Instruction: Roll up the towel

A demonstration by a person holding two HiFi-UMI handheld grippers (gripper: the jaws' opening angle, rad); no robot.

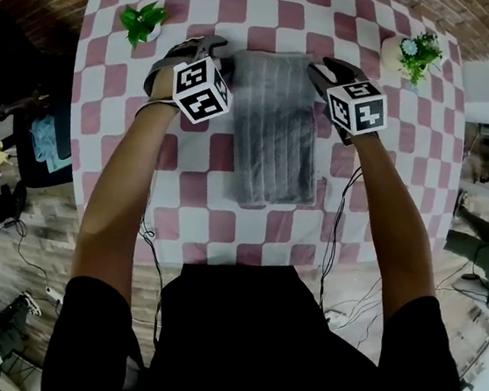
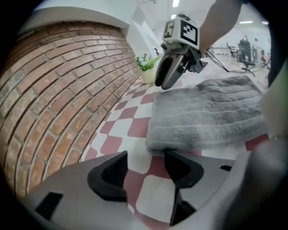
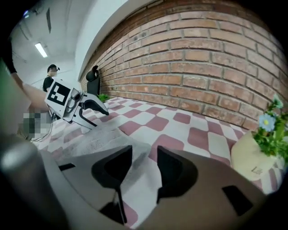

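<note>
A grey ribbed towel (image 1: 274,132) lies folded flat, lengthwise, in the middle of the red-and-white checked table (image 1: 107,94). My left gripper (image 1: 211,47) hovers at the towel's far left corner and my right gripper (image 1: 323,70) at its far right corner. In the left gripper view the gripper (image 2: 145,155) is open over bare cloth, with the towel (image 2: 207,112) just past its right jaw. In the right gripper view the gripper (image 3: 144,150) stands a little open, with the towel's corner (image 3: 96,139) lying under and between the jaws, not pinched.
A small potted green plant (image 1: 142,20) stands at the table's far left and a flowering one (image 1: 417,52) at the far right. A brick wall (image 3: 202,67) runs along the table's far edge. Cables and equipment lie on the floor either side.
</note>
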